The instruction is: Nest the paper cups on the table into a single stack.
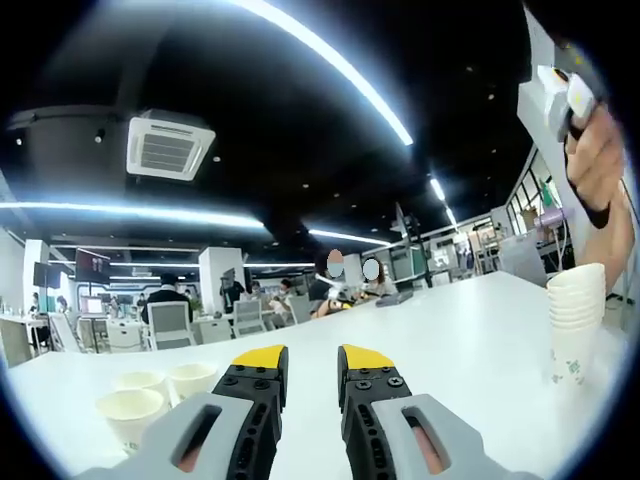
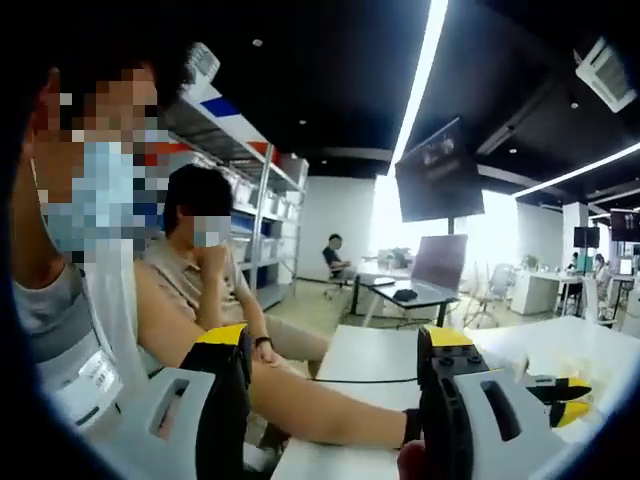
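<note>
Right, a broad white table (image 1: 430, 330) spreads across the left gripper view, stretching out toward a busy office. Over on that view's right edge stands a stack of paper cups (image 1: 577, 322), upright on the table, several rims nested one in another, with a hand (image 1: 598, 165) raised above it. Down at the lower left sit three loose paper cups (image 1: 150, 393), clustered close together, mouths up, well apart from the stack. Between them, the left gripper (image 1: 312, 362) points out over the table with its yellow-tipped jaws nearly closed and nothing between them. In the right gripper view, the right gripper (image 2: 335, 350) has its jaws spread wide, gripping nothing, a seated person (image 2: 205, 270) beyond.
</note>
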